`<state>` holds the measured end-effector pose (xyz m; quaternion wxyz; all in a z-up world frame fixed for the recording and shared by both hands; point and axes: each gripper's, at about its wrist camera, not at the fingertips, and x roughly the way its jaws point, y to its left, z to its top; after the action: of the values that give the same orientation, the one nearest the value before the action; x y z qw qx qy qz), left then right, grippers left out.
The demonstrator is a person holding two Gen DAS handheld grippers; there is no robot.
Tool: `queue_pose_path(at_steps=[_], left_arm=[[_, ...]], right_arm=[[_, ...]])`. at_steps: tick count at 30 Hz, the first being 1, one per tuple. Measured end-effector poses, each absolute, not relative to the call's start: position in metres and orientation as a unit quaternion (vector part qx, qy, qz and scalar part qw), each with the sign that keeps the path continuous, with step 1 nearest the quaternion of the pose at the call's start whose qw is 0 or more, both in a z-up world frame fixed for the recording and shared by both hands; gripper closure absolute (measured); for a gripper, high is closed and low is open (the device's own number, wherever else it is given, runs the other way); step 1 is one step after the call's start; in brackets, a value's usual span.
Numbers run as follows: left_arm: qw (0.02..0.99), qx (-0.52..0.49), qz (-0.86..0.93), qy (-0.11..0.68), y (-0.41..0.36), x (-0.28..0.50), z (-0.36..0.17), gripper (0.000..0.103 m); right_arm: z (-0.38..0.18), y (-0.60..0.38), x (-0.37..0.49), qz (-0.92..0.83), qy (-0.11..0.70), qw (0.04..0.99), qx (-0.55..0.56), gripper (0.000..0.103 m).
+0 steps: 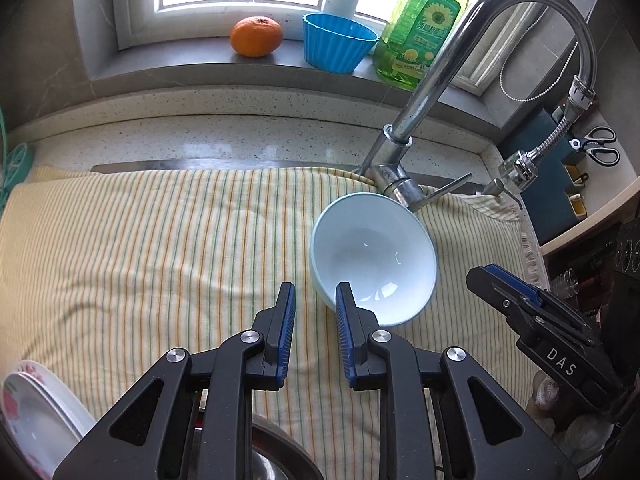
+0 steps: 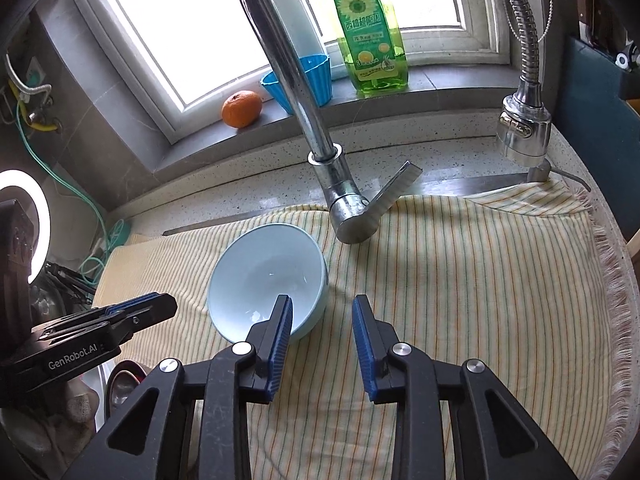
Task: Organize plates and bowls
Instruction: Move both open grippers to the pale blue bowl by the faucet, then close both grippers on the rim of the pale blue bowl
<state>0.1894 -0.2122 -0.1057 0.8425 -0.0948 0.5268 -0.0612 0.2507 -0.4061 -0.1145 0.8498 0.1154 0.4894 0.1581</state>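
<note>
A pale blue bowl sits upright on the striped cloth, just in front of the faucet base. My left gripper hovers at the bowl's near left side, jaws a little apart with only cloth showing in the gap; its right finger overlaps the rim. My right gripper is open at the bowl's near right side, and its left finger overlaps the bowl's inside. White plates with a red flower print are stacked at the lower left of the left wrist view. Each gripper shows in the other's view.
A chrome faucet and its lever rise right behind the bowl, with a hose sprayer to the right. An orange, a blue cup and a green detergent bottle stand on the windowsill. Scissors hang at the far right.
</note>
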Motion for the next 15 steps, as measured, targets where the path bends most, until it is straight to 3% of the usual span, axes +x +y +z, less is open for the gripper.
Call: queue_pose_path(at_steps=[15], left_arm=[[0.833, -0.089, -0.062, 0.542, -0.219, 0.218, -0.122, 0.084]], right_arm=[[-0.142, -0.402, 0.28, 0.16, 0.512, 0.835, 0.124, 0.082]])
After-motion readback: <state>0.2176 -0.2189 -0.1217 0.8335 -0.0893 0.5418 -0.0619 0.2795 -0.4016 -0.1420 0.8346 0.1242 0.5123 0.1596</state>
